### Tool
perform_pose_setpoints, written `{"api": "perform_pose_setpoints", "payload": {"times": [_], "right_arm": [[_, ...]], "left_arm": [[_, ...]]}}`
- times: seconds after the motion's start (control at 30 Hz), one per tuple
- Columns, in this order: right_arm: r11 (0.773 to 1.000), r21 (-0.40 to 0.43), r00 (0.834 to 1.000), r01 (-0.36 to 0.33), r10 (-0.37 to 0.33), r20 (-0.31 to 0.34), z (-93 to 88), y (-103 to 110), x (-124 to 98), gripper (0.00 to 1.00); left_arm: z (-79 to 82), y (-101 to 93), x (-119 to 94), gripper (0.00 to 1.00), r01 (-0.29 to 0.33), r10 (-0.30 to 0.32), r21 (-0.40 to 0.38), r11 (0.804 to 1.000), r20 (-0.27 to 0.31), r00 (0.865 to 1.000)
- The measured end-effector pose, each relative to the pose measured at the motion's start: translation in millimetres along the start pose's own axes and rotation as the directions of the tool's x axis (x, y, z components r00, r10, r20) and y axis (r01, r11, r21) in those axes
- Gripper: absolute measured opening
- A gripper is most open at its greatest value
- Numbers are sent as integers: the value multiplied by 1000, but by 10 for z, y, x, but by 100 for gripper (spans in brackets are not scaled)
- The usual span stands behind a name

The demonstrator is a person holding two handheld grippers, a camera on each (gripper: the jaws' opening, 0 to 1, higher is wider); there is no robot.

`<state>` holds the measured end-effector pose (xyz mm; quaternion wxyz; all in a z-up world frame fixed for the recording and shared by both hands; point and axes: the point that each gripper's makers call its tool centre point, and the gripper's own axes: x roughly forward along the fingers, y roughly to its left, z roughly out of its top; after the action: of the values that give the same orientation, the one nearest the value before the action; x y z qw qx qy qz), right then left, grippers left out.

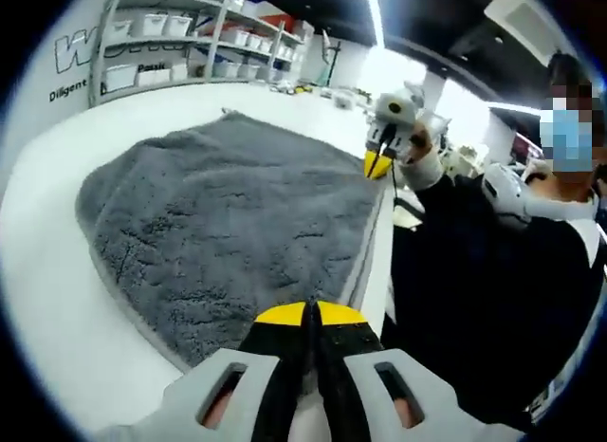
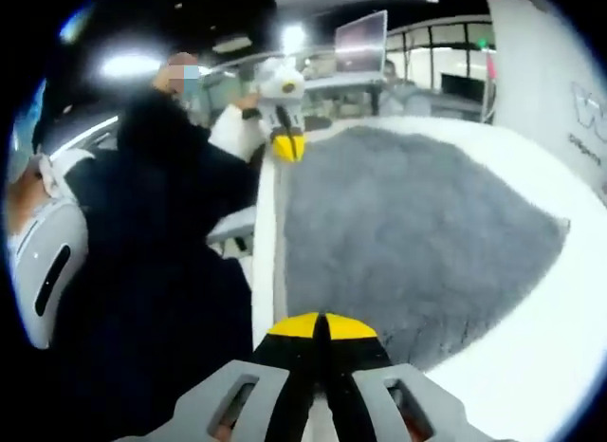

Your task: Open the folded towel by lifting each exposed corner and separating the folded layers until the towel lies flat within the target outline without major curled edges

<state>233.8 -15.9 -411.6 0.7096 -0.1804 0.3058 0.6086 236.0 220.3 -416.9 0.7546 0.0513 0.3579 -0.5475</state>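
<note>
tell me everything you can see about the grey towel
The grey towel is a thick, shaggy cloth, like plush microfibre, with a smoother hemmed border. It lies spread nearly flat on the white table, one long edge along the table's near side. Its corners look rounded and the far end tapers a little. The left gripper and right gripper, both with jaws closed, sit at two corners of that near edge; whether either pinches cloth cannot be told.
</note>
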Motion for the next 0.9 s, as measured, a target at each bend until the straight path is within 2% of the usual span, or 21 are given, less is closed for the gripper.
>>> {"api": "perform_pose_setpoints", "payload": {"times": [0.07, 0.13, 0.23, 0.37, 0.4, 0.47, 0.5, 0.53, 0.57, 0.6, 0.7, 0.73, 0.83, 0.9], "right_arm": [[996, -85, 1000, 13, -14, -17, 5, -5, -5, 0], [992, -126, 999, 23, -26, -27, -14, 44, 5, 0], [970, -242, 998, 30, -42, -43, -5, 96, 18, 0], [953, -301, 998, 43, -57, -35, 25, 202, 36, 0], [940, -337, 998, 56, -64, -13, 83, 213, 39, 0], [895, -440, 998, 70, -58, 39, 200, 270, 52, 0], [863, -498, 996, 83, -52, 76, 281, 324, 61, 0], [856, -511, 995, 84, -46, 86, 308, 357, 65, 0], [860, -503, 995, 86, -46, 90, 324, 386, 65, 0], [855, -507, 992, 106, -54, 115, 396, 404, 65, 0], [826, -538, 978, 169, -71, 198, 580, 424, 93, 0], [820, -539, 969, 195, -76, 234, 675, 458, 154, 1], [800, -554, 954, 229, -72, 290, 850, 520, 311, 6], [802, -553, 952, 224, -58, 302, 903, 633, 446, 8]], "left_arm": [[10, 5, 3, 2, -1, 1, 1, 1000, -3, 1000], [12, -21, 4, 2, -8, 9, 81, 997, -10, 1000], [10, -42, -2, 3, -8, 8, 90, 996, -6, 1000], [28, -63, -29, 3, -1, 1, 96, 995, 4, 1000], [33, -70, -29, 2, -1, 1, 101, 995, 8, 1000], [40, -88, -34, 3, 3, -5, 111, 994, 16, 1000], [40, -89, -39, 3, 1, -3, 118, 993, 18, 1000], [40, -87, -43, 3, 0, -2, 119, 993, 19, 1000], [40, -90, -46, 3, 0, -3, 119, 993, 20, 1000], [35, -95, -49, 3, -1, -1, 119, 993, 19, 1000], [19, -84, -62, 3, -7, 6, 120, 993, 12, 1000], [23, -101, -57, 3, -9, 8, 123, 992, 11, 1000], [33, -132, -50, 3, -19, 18, 137, 990, 8, 1000], [32, -153, -57, 3, -21, 21, 162, 987, 8, 1000]]}}
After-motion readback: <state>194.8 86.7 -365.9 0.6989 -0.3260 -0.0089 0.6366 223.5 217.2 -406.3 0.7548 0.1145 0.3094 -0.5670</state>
